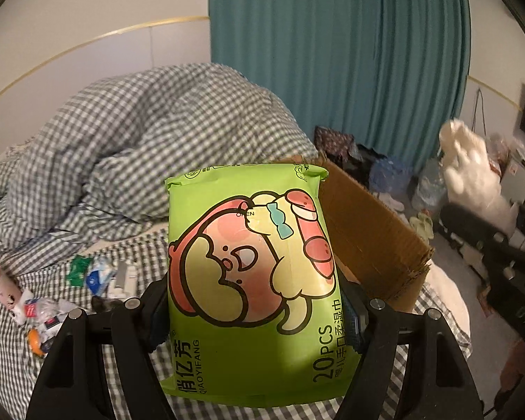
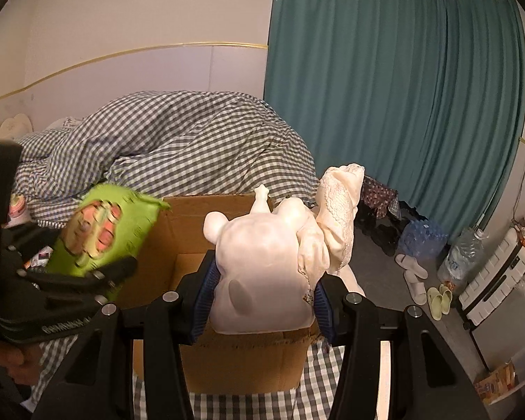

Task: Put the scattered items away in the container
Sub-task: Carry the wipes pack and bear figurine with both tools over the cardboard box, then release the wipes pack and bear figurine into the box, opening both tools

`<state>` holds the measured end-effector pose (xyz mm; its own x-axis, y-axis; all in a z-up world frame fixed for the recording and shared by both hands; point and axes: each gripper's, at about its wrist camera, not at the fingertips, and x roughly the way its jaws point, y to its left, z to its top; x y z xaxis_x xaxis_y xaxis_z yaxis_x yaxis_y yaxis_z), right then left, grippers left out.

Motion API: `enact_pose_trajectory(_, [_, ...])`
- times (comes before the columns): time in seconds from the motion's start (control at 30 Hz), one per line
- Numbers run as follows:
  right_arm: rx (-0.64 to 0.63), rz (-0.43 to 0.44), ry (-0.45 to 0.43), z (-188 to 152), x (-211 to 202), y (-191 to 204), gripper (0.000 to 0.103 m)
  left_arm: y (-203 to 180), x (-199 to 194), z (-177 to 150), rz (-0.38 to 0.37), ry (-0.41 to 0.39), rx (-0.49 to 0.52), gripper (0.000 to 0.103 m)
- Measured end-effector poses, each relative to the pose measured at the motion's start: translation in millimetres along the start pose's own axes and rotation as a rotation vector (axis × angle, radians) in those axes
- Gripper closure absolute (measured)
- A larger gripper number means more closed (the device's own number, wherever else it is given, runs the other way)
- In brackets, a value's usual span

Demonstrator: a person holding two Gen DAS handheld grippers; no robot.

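Left gripper [image 1: 255, 315] fingers clamped on wipes [image 1: 252, 280], right gripper [image 2: 262, 297] on doll [image 2: 262, 262], both over box [image 2: 241, 360]. Litter [image 1: 52, 301] remaining at bed's left edge.

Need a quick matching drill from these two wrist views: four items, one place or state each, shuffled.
Items:
1. wipes pack
2. white doll
3. cardboard box
4. checked duvet

Places/states:
A. open, standing on the bed
B. clamped in the right gripper
C. heaped behind the box
D. clamped in the left gripper

Pairs: 1-D, 2-B, 3-A, 4-C
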<state>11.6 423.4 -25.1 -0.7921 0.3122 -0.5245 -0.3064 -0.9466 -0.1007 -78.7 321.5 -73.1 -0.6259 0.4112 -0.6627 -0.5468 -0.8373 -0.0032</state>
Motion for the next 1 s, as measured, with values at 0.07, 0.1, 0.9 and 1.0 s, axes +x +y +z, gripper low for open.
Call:
enact_pose_trajectory(0.07, [-0.002, 0.002, 0.004, 0, 7, -1, 0.054, 1, 15, 0, -0.014, 0.021, 0.007, 0.026])
enact_pose_trajectory(0.1, [-0.004, 0.004, 0.008, 1, 12, -2, 0.054, -1, 23, 2, -0.021, 0.035, 0.010, 0.026])
enact_pose_trajectory(0.9, [-0.031, 0.098, 0.148, -16, 114, 22, 0.054, 37, 43, -3, 0.123, -0.030, 0.072, 0.017])
enact_pose_trajectory(1.0, [-0.042, 0.115, 0.203, -22, 129, 34, 0.054, 54, 36, -6, 0.144, -0.034, 0.036, 0.017])
